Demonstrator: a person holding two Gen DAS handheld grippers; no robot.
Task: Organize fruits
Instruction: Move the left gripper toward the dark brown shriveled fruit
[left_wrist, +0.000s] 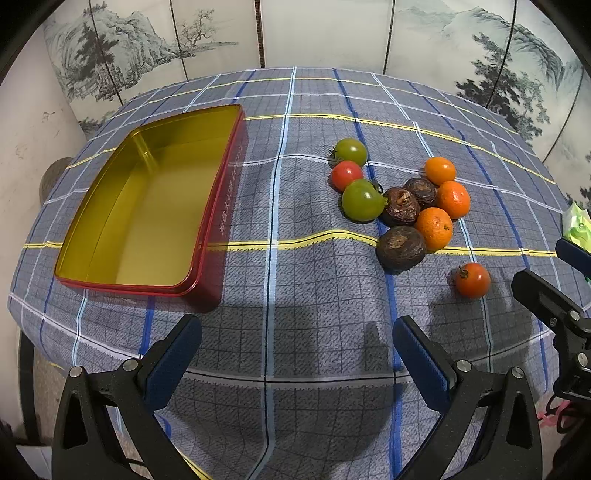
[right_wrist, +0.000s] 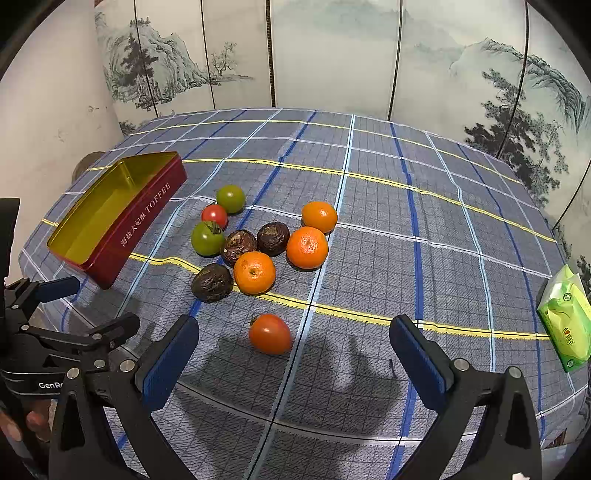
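Note:
A red tin (left_wrist: 218, 206) (right_wrist: 144, 221) with a bare gold inside lies at the table's left. To its right is a cluster of fruit: two green tomatoes (left_wrist: 362, 200) (right_wrist: 207, 238), a small red tomato (left_wrist: 346, 175) (right_wrist: 215, 215), three oranges (left_wrist: 434, 228) (right_wrist: 255, 272) and three dark wrinkled fruits (left_wrist: 400, 246) (right_wrist: 212, 282). One red tomato (left_wrist: 472, 280) (right_wrist: 270, 333) sits apart, nearer me. My left gripper (left_wrist: 297, 354) is open over bare cloth. My right gripper (right_wrist: 294, 350) (left_wrist: 543, 280) is open, just short of the lone red tomato.
A blue plaid cloth (right_wrist: 369, 229) covers the round table. A green tissue pack (right_wrist: 565, 317) (left_wrist: 578, 225) lies at the right edge. A painted folding screen (right_wrist: 332, 55) stands behind the table.

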